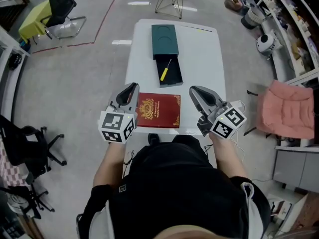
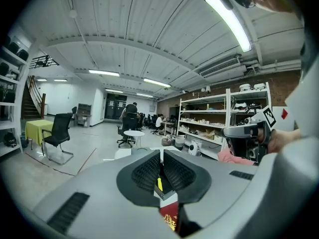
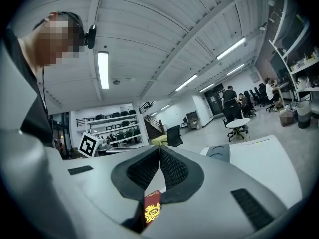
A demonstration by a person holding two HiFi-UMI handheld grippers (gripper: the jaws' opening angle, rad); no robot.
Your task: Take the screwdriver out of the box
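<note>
Your left gripper (image 1: 133, 86) hovers just beside the left edge of the red book (image 1: 158, 110). Its jaws are pressed together with nothing between them. Your right gripper (image 1: 193, 89) hovers just beside the book's right edge. Its jaws are likewise pressed together and hold nothing. The book lies flat at the near edge of the white surface (image 1: 204, 63). Beyond the book's far edge stands the dark green box (image 1: 165, 39), its black tray (image 1: 175, 76) slid out toward the book. The screwdriver (image 1: 165, 69), with a yellow handle, lies diagonally in that tray, well apart from both grippers.
</note>
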